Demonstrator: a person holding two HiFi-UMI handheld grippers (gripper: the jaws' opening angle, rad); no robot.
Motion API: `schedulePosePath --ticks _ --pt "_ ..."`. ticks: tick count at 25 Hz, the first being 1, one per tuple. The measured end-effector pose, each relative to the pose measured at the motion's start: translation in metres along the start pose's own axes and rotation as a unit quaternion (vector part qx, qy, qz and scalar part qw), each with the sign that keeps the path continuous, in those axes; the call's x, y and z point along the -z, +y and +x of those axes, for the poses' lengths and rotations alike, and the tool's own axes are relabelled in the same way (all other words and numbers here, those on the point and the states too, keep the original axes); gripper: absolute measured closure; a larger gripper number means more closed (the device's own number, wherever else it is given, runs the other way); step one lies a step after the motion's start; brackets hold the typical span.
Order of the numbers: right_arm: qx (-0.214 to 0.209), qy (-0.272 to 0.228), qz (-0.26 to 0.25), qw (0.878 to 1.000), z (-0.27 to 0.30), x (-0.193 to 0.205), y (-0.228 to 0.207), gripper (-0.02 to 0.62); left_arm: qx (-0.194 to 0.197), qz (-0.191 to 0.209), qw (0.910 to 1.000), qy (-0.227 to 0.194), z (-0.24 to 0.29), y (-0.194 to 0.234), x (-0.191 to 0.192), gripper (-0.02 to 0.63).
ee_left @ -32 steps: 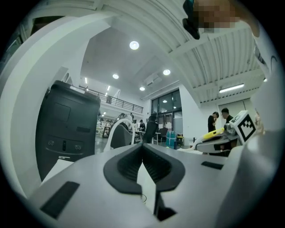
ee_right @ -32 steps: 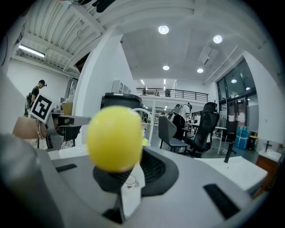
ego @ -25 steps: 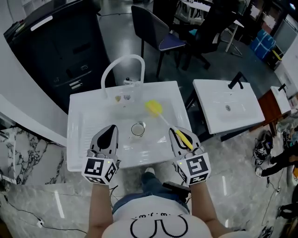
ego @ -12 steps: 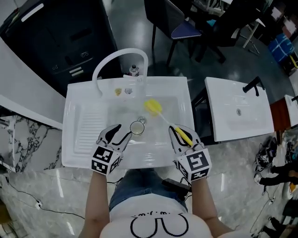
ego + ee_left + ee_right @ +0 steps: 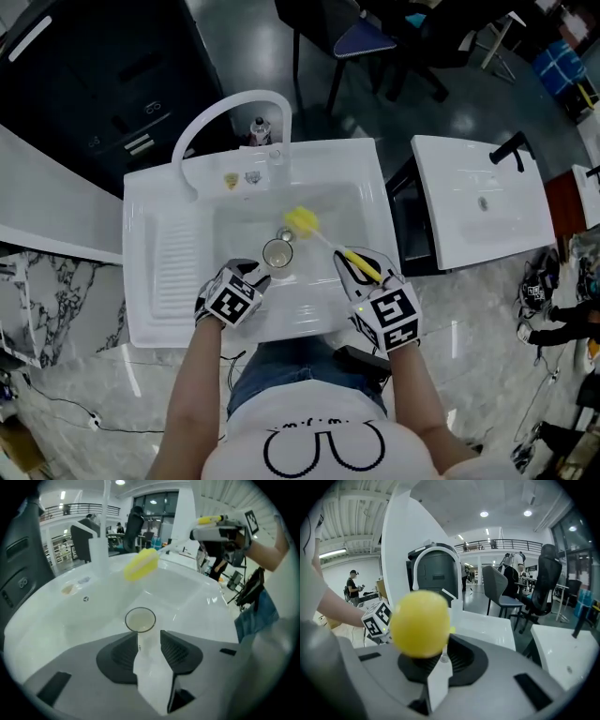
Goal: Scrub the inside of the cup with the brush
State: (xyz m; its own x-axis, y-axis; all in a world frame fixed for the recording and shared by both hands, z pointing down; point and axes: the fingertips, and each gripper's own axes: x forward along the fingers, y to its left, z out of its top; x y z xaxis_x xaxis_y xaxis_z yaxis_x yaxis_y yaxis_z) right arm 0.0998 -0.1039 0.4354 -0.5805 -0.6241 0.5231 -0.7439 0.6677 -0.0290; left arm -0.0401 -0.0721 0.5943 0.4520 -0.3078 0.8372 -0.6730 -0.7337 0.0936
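So far no scrubbing is done, as far as the views show. The cup stands upright on the floor of the sink, about the middle of the basin, mouth up, w/ nothing inside it. The left gripper is at its near-left side and points down at it. Its jaws have just opened wide and then come in a little; they stand spread w/ the cup at their tips, and I judge the pads do not press it yet (the rim shows just beyond the tips, so it is hard to be sure). The right gripper has its jaws pinched on the yellow handle of the brush. The brush head hangs over the basin to the far right of the cup, near it but apart. Left to do, prob.: close on the cup to steady it, bring the head into the mouth, scrub the inner wall & bottom.
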Motion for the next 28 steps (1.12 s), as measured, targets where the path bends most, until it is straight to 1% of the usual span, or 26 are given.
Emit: schedulePosePath --ticks 2,5,8,12,13,14,15,18,20,23,28 --pt "-0.002 0.014 -0.003 1.0 0.006 0.003 0.003 0.557 0.01 0.011 0.9996 0.026 0.012 0.0 0.007 0.445" --pt "-0.005 0.032 -0.012 0.999 0.013 0.005 0.009 0.557 0.022 0.01 0.9983 0.053 0.027 0.003 0.015 0.445" --pt "-0.01 0.046 -0.021 0.999 0.019 0.009 0.015 0.557 0.024 0.022 0.9968 0.073 0.04 0.007 0.022 0.445" --pt "-0.016 0.059 -0.021 0.998 0.021 0.011 0.018 0.557 0.018 0.031 0.9963 0.079 0.051 0.013 0.025 0.445" --pt "-0.017 0.063 -0.02 0.998 0.02 0.013 0.019 0.557 0.015 0.031 0.9964 0.077 0.052 0.014 0.025 0.458" --pt "-0.018 0.066 -0.019 0.997 0.019 0.015 0.019 0.557 0.01 0.031 0.9967 0.075 0.052 0.015 0.025 0.507" --pt "-0.017 0.069 -0.019 0.997 0.019 0.016 0.02 0.557 0.007 0.03 0.9969 0.073 0.052 0.017 0.024 0.532" --pt "-0.019 0.074 -0.021 0.997 0.018 0.016 0.02 0.557 0.0 0.033 0.997 0.07 0.052 0.021 0.023 0.539" --pt "-0.027 0.081 -0.026 0.996 0.016 0.016 0.021 0.557 -0.005 0.041 0.9968 0.069 0.052 0.02 0.021 0.54" --pt "-0.046 0.098 -0.032 0.994 0.01 0.016 0.027 0.557 -0.02 0.067 0.9953 0.066 0.051 0.019 0.019 0.541" --pt "-0.076 0.143 -0.044 0.986 0.005 0.027 0.036 0.557 -0.047 0.142 0.9865 0.067 0.05 0.015 0.015 0.541"
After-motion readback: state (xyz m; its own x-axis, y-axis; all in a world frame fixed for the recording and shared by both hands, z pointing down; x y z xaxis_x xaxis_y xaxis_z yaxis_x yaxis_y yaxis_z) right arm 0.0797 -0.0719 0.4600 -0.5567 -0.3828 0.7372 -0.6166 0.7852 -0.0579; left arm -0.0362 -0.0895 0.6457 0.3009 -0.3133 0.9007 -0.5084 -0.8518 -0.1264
